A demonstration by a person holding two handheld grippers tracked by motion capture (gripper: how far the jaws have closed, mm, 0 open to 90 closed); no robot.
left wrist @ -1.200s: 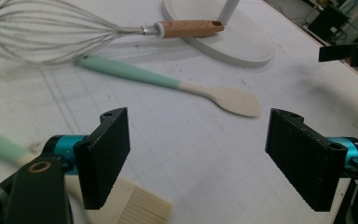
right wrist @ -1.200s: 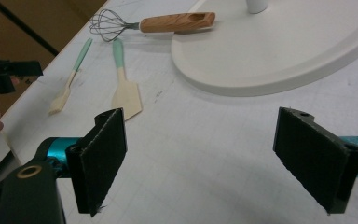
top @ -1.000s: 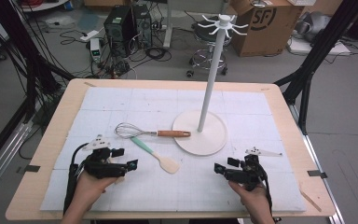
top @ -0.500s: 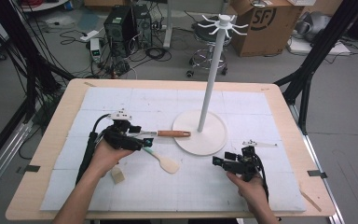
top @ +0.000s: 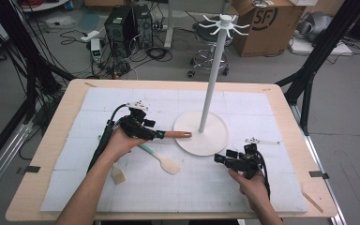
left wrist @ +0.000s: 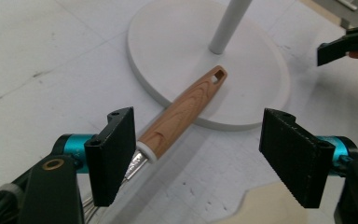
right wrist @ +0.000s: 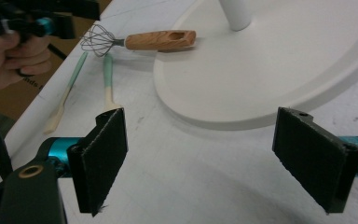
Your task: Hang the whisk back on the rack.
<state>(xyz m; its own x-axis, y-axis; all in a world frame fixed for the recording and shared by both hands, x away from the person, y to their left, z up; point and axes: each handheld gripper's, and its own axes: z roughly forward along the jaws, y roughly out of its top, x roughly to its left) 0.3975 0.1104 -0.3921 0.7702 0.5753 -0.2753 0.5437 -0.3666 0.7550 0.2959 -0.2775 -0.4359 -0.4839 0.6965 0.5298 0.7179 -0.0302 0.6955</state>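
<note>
A whisk with a wooden handle (top: 176, 134) lies on the white mat, the handle's end resting on the rim of the white stand base (top: 215, 140). My left gripper (top: 151, 131) hovers over the whisk's wire end, open. In the left gripper view the handle (left wrist: 182, 109) lies between the spread jaws, close to the left one, with the wires (left wrist: 93, 207) at the bottom. My right gripper (top: 227, 160) stands open near the mat's front right with nothing in it. The right gripper view shows the whisk (right wrist: 140, 41) far ahead, beside the left gripper (right wrist: 42, 21).
A tall white pole (top: 213, 79) with hooks on top rises from the base. Two spatulas lie near the left hand: one with a teal handle (top: 161, 159) and a smaller one (top: 117, 176). A small white metal part (top: 262, 140) lies at the right.
My left gripper has moved from the front left of the mat forward and right, to the whisk. The right gripper has shifted only slightly.
</note>
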